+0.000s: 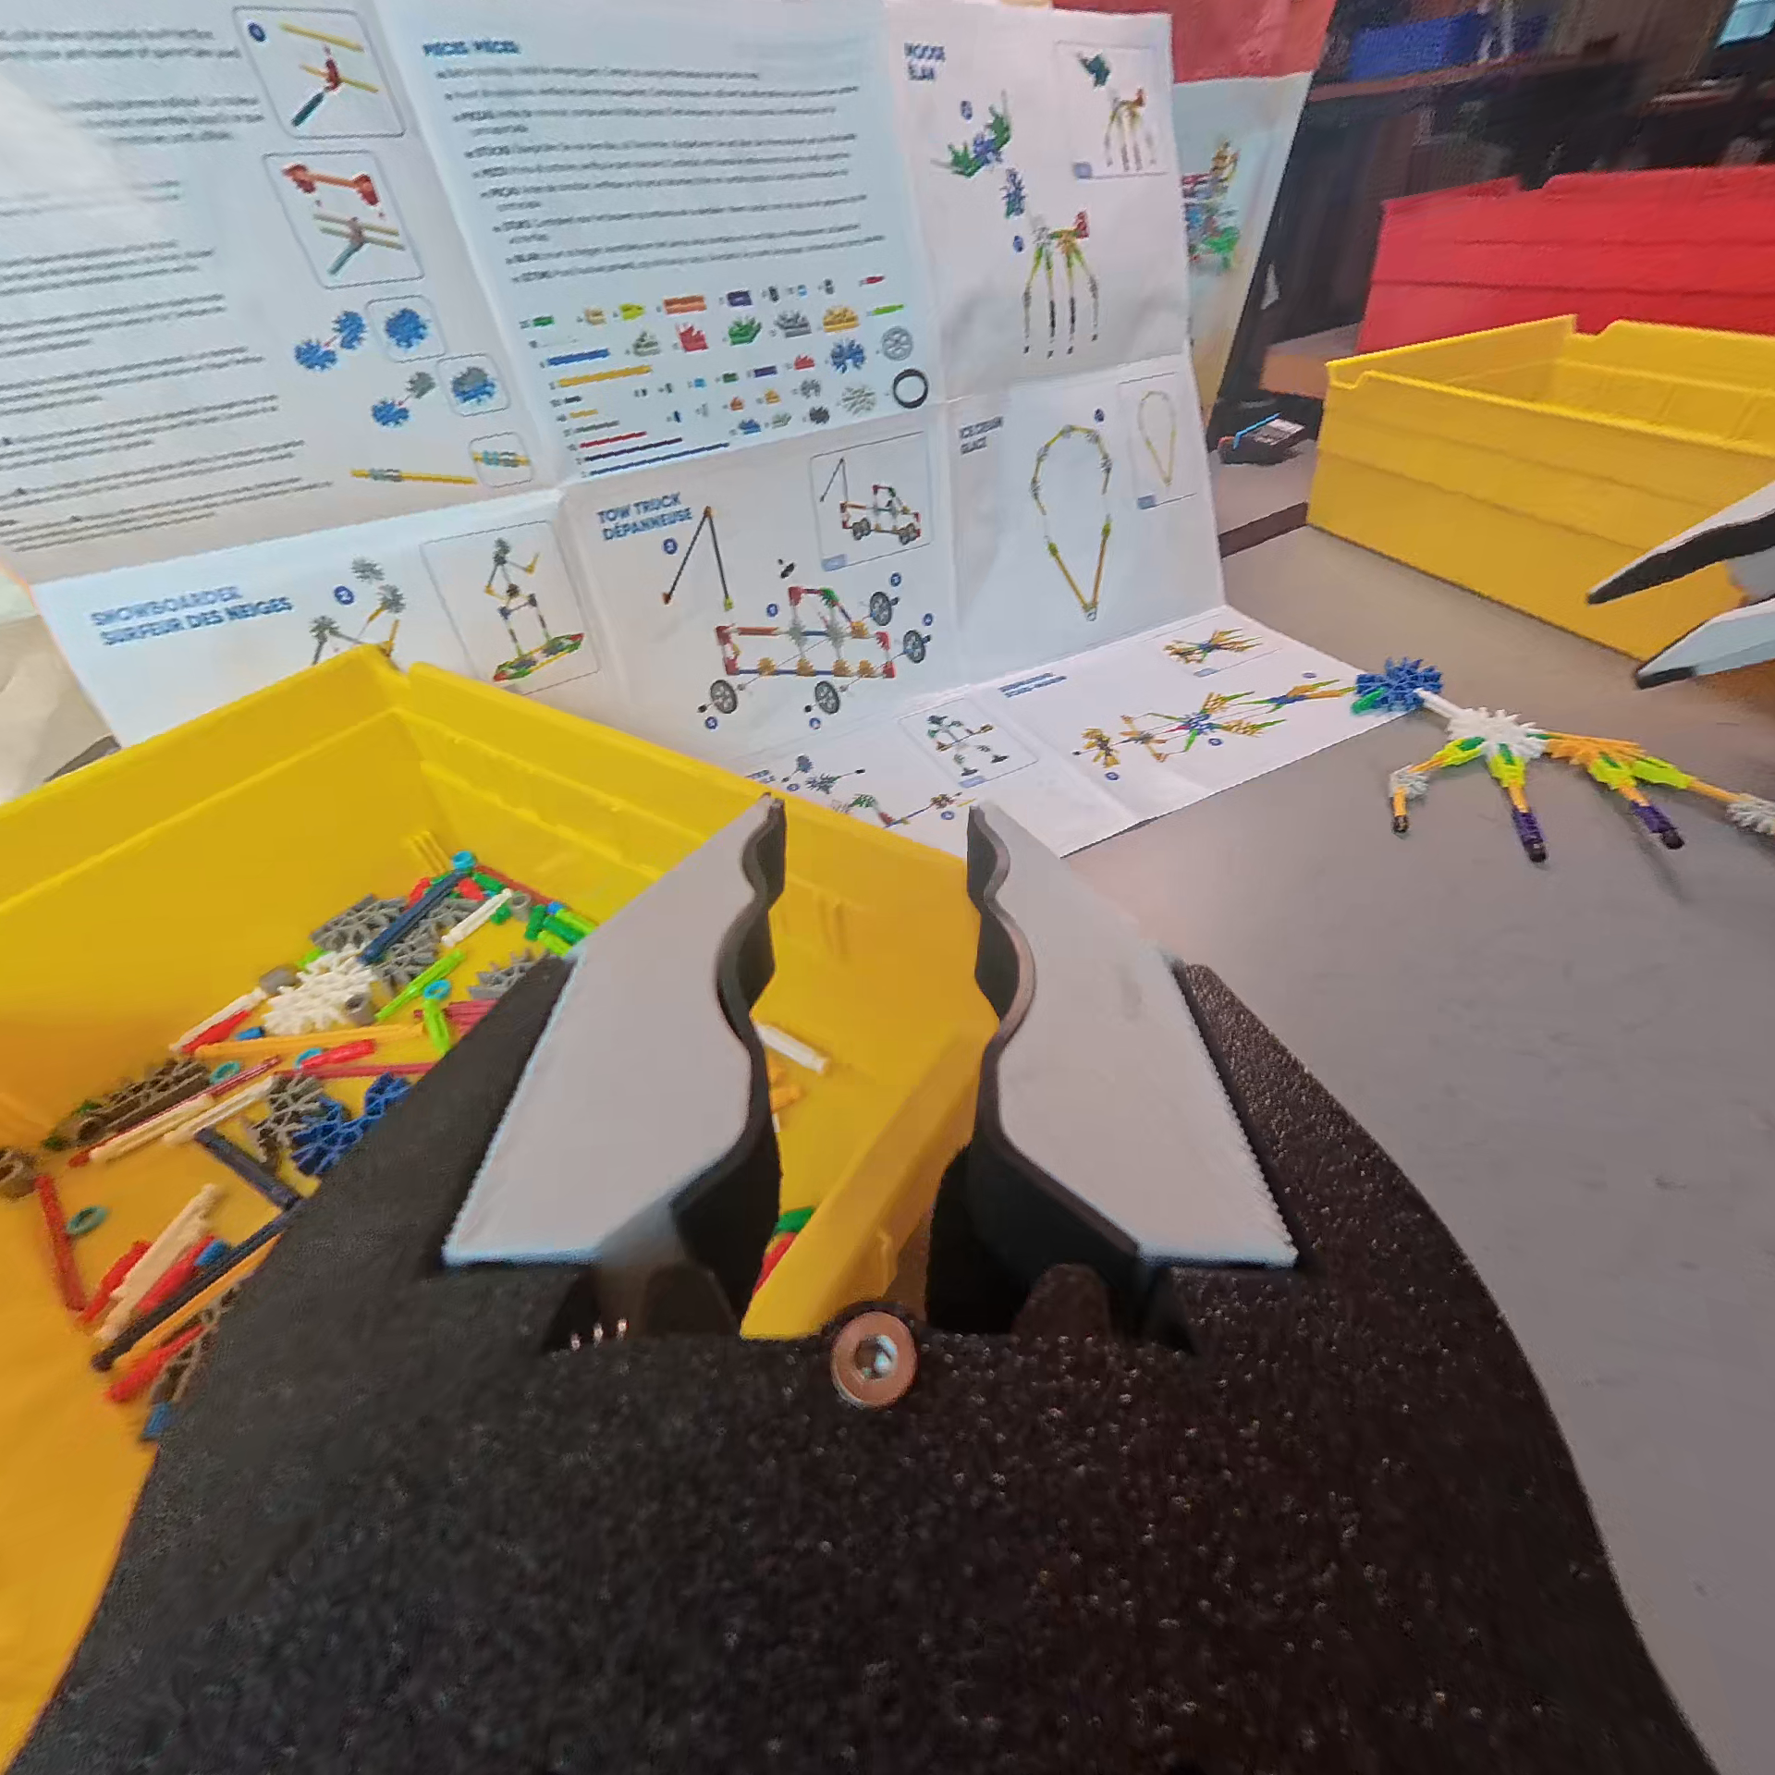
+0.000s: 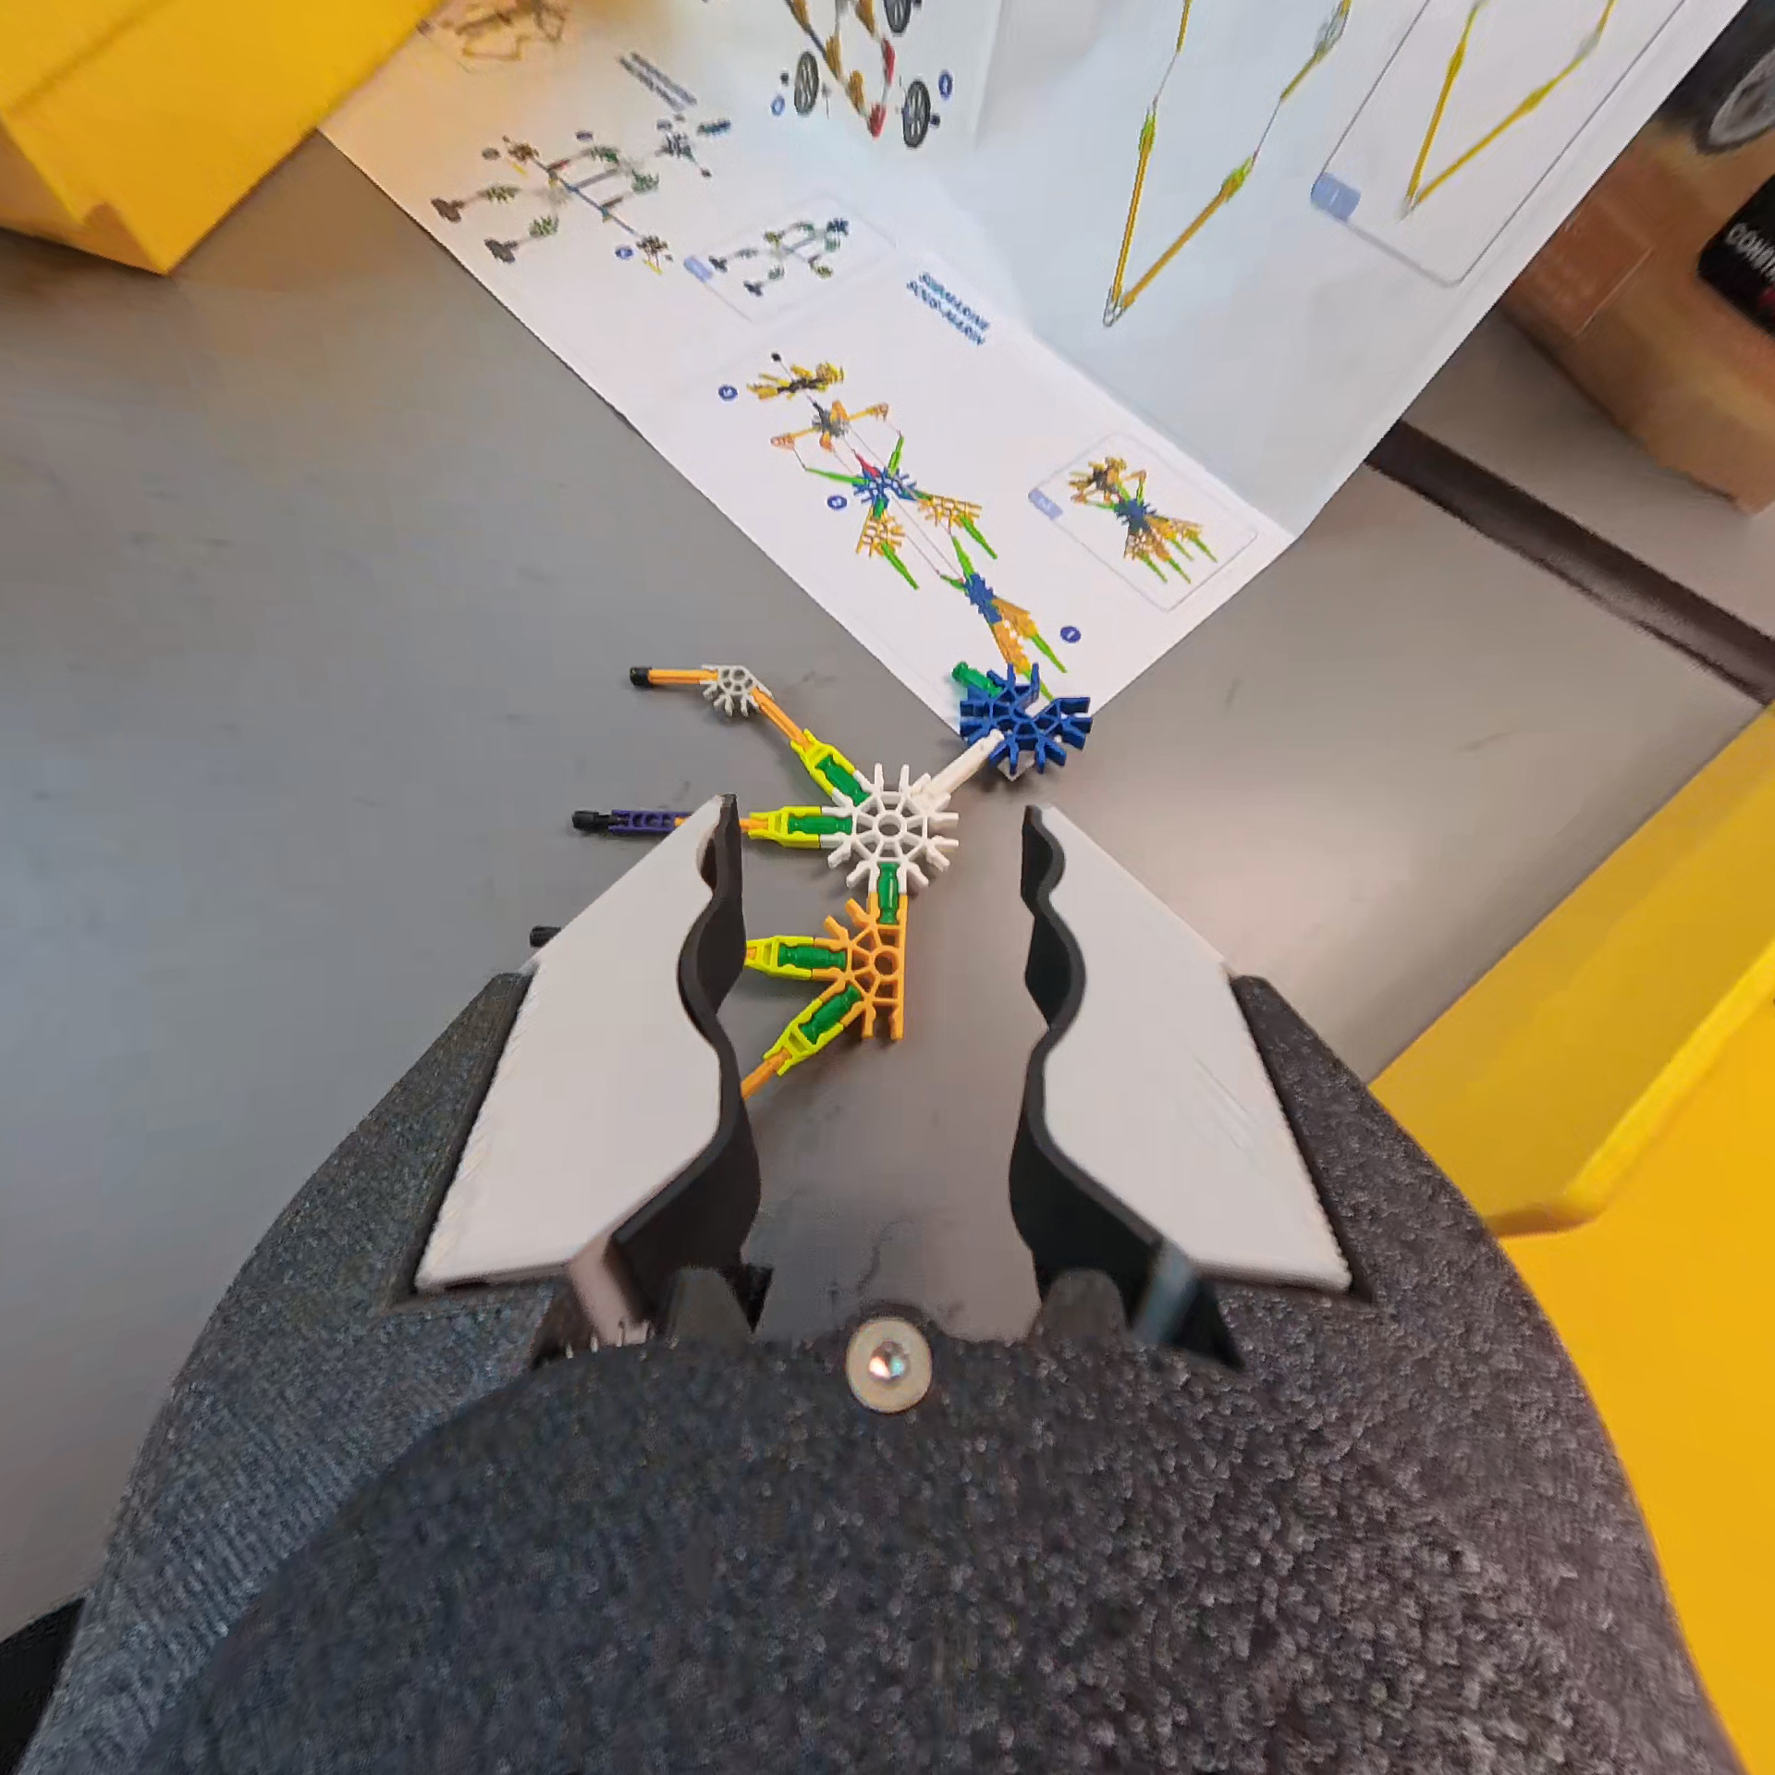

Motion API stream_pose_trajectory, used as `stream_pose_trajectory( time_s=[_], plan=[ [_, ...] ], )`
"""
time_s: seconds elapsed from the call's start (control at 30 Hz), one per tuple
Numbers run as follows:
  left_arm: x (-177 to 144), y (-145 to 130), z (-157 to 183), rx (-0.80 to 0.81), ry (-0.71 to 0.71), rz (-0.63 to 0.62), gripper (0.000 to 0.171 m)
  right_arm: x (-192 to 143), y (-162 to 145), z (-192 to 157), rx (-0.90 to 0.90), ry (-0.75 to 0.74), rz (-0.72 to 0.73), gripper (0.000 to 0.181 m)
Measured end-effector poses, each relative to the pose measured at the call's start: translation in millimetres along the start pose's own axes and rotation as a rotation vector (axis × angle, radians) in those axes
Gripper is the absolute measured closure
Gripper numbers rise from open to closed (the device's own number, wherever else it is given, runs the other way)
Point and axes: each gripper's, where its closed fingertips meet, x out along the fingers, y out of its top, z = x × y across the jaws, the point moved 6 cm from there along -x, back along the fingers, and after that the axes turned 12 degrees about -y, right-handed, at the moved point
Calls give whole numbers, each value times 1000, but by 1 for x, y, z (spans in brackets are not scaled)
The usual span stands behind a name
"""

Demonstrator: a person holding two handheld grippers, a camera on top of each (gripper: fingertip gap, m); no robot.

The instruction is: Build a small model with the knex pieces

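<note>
While my left gripper (image 1: 874, 826) hangs over the near right corner of a yellow bin (image 1: 240, 768), its jaws stand wide apart with nothing between them. Under it the bin holds a loose heap of rods and connectors (image 1: 288, 1037) in red, white, blue, green, grey and orange. Behind the bin a big folded instruction sheet (image 1: 672, 288) stands propped upright, and its lower flap lies flat on the grey desk (image 1: 1441, 1057).

My right gripper (image 2: 879, 816) is also spread wide and holds nothing. It hovers low above a small toy model (image 2: 888, 826) lying flat on the desk. The model's white round connector sits just ahead of and between my fingertips, and its orange fan-shaped connector (image 2: 879, 960) lies in the gap between the two fingers. I cannot tell whether my left finger touches the green and yellow pieces that run under it. A white rod runs from the white hub to a blue connector (image 2: 1023, 720), which rests at the corner of the sheet's flat flap. Thin orange legs with purple and black tips reach out to the left. A second yellow bin (image 2: 1633, 960) stands just to the right of this gripper, and in the left wrist view it sits beyond the model, with a red bin (image 1: 1575, 250) farther back.
</note>
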Motion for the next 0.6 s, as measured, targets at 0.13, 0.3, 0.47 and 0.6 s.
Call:
stream_pose_trajectory(
  time_s=[0.13,0.3,0.47,0.6],
  plan=[
    [6,7,26,21,-122,73,140,14,-15,-2,14,7,-98,126],
    [15,9,57,61,-240,113,142,31,-29,-6,-35,9,-226,132],
    [28,1,85,56,-358,94,143,32,-25,-16,-124,48,-206,161],
    [37,-8,98,-49,-454,40,143,20,2,-38,-253,76,20,162]
  ],
)
